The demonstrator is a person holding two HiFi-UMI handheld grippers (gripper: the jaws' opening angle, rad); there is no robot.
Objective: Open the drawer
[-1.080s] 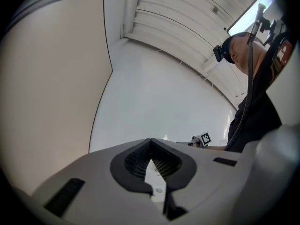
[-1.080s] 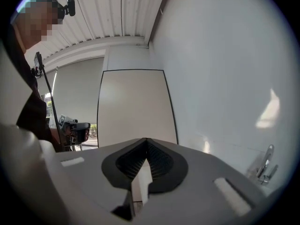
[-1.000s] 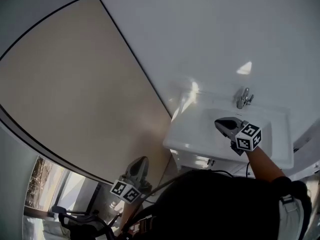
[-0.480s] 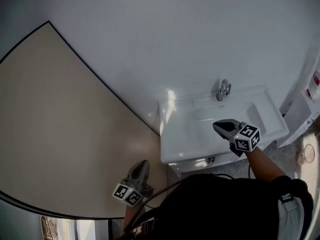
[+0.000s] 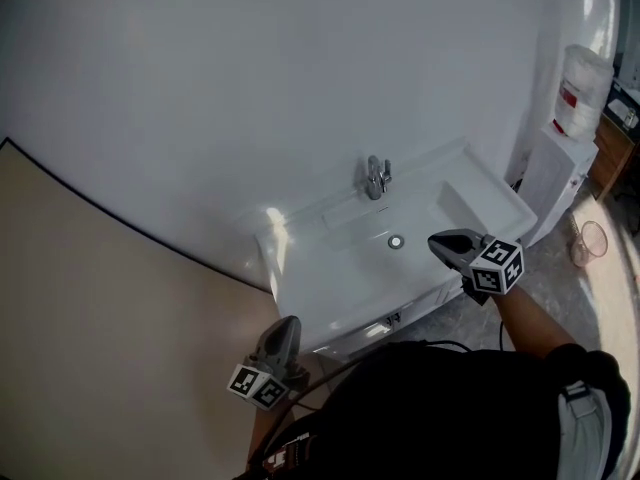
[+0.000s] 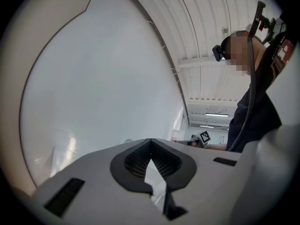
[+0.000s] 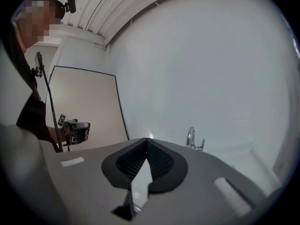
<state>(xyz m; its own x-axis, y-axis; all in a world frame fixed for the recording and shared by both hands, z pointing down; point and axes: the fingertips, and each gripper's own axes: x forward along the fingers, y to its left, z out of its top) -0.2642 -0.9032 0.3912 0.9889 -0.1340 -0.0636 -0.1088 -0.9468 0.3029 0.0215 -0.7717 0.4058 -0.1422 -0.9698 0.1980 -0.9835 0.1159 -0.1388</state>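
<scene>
A white washbasin cabinet (image 5: 330, 278) stands against the white wall, with a chrome tap (image 5: 376, 178) at its back. Below the basin's front edge a narrow white drawer front (image 5: 410, 313) shows, with a small dark handle (image 5: 393, 320). My right gripper (image 5: 434, 242) hovers over the basin's right part, shut and empty, its tips touching (image 7: 146, 139). My left gripper (image 5: 288, 322) hangs at the cabinet's front left corner, also shut with nothing in it (image 6: 150, 140). Neither gripper touches the drawer.
A white water dispenser (image 5: 560, 158) with a bottle on top stands to the right of the cabinet. A small clear bin (image 5: 590, 243) sits on the floor beside it. A beige panel (image 5: 100, 348) with a dark edge fills the lower left.
The view has swung, so the washbasin has shifted from the right side towards the middle and the dispenser has come into sight. Both grippers moved along with the turn and stayed shut.
</scene>
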